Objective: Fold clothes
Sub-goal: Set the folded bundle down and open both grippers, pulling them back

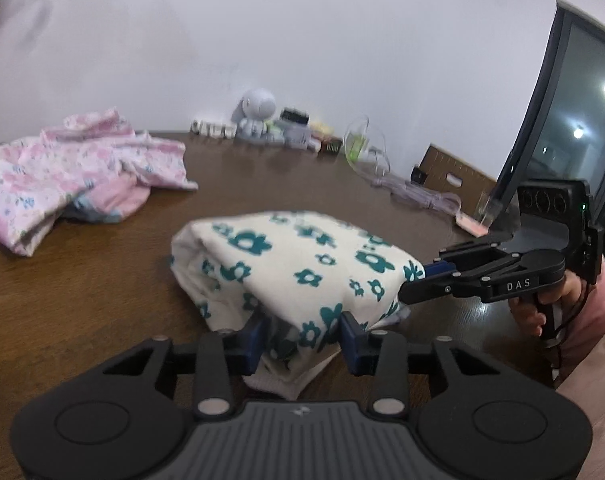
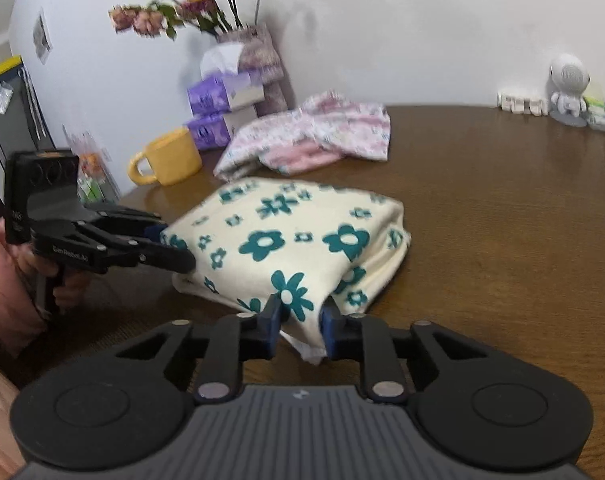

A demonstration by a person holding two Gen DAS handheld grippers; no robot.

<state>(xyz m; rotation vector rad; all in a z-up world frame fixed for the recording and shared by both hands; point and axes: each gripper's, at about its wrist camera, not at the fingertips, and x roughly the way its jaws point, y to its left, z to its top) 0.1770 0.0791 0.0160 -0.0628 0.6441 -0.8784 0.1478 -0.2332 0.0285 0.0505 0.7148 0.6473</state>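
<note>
A folded cream garment with teal flowers (image 1: 302, 256) (image 2: 286, 236) lies in a thick bundle on the brown wooden table (image 1: 102, 300) (image 2: 502, 240). My left gripper (image 1: 304, 336) is shut on the bundle's near edge, and cloth fills the gap between its blue pads (image 1: 254, 340). It shows from the side in the right wrist view, as the left gripper (image 2: 174, 246) at the bundle's left end. My right gripper (image 2: 301, 322) pinches the near corner of the same garment. In the left wrist view the right gripper (image 1: 416, 280) meets the bundle's right end. A hand holds each gripper.
A crumpled pile of pink floral clothes (image 1: 70, 172) (image 2: 314, 140) lies farther back on the table. A yellow mug (image 2: 170, 158), purple tissue boxes (image 2: 222, 96) and a vase of flowers (image 2: 258, 64) stand at the left rear. A white figurine (image 1: 256, 114) and small items line the wall.
</note>
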